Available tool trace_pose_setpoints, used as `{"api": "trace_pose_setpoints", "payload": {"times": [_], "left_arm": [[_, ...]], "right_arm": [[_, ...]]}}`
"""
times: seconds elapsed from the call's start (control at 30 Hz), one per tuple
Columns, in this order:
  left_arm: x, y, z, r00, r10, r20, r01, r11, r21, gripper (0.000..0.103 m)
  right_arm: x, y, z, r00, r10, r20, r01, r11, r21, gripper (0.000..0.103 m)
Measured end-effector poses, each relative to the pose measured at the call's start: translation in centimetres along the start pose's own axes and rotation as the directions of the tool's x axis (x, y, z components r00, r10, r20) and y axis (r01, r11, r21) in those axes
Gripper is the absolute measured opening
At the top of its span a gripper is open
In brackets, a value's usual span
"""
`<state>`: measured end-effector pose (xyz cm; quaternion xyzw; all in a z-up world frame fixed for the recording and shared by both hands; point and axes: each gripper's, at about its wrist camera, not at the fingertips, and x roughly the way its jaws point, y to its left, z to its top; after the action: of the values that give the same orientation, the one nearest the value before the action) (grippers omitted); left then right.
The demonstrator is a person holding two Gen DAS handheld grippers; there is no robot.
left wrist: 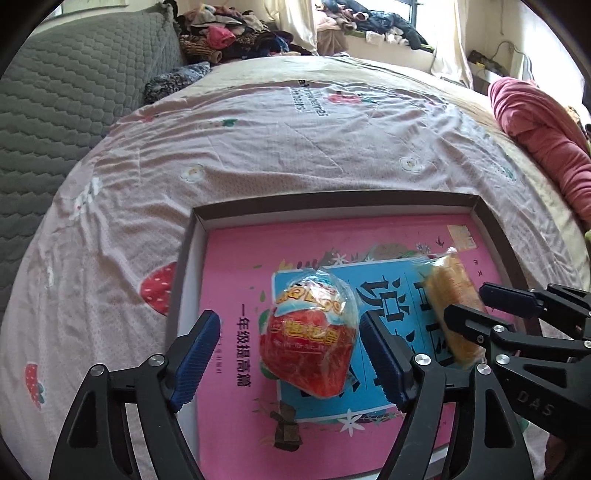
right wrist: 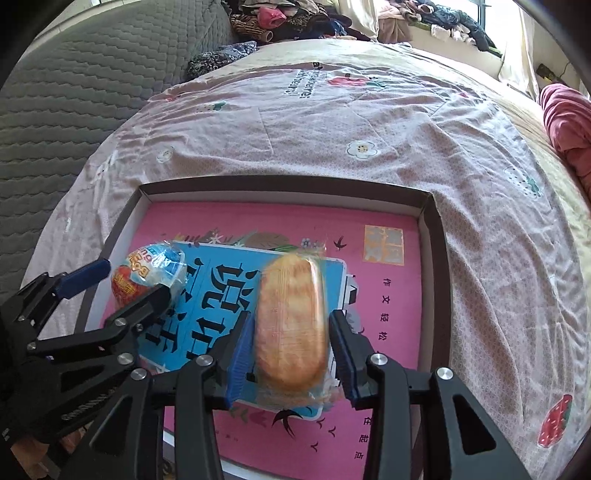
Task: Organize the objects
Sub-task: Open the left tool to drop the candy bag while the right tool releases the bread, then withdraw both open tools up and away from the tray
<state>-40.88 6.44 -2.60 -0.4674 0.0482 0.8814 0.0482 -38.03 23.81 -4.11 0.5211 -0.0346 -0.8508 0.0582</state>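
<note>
Two wrapped snacks lying on a pink book [left wrist: 236, 280] inside a shallow cardboard box [left wrist: 334, 201]. On the left, a round red-and-blue snack packet [left wrist: 312, 332] in crinkly clear wrap, sitting on the book's blue panel. On the right, an oblong golden bread roll in clear plastic [right wrist: 291, 325], lying lengthwise on the same blue panel, well apart from the packet.

Left gripper [left wrist: 290, 358] straddling the red packet with jaws spread wide, blue pads clear of the wrapper on both sides with visible gaps (so released, not gripping). No earlier shot to compare, just wide open around it.

Right gripper [right wrist: 291, 363] straddling the bread roll, blue pads sitting right at its sides. Left pad looks to be touching the wrap, right pad seems to have a sliver of gap (hard to call from this angle), so cannot tell whether squeezing or just loosely framing it.

Box resting on a bed with a pale pink strawberry-and-flower sheet [left wrist: 295, 147]. Grey quilted headboard [left wrist: 55, 110] off to the left, heap of clothes [left wrist: 229, 33] at the far end, a dark pink blanket [left wrist: 543, 136] bunched at the right edge
</note>
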Motion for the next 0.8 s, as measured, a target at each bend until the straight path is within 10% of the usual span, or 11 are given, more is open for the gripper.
{"api": "trace_pose_setpoints", "payload": {"times": [0.53,0.8], "left_arm": [[-7.8,1.1,-1.8,0.999,-0.031,0.043,0.031,0.999,0.011,0.08],[-15.7,1.0,-4.6,0.993,-0.041,0.11,0.039,0.999,0.024,0.084]], "right_arm": [[-8.1,2.3,-1.8,0.998,-0.007,0.065,0.01,0.999,-0.039,0.044],[-16.5,3.9,-5.1,0.988,0.017,0.152,-0.012,0.999,-0.039,0.071]]}}
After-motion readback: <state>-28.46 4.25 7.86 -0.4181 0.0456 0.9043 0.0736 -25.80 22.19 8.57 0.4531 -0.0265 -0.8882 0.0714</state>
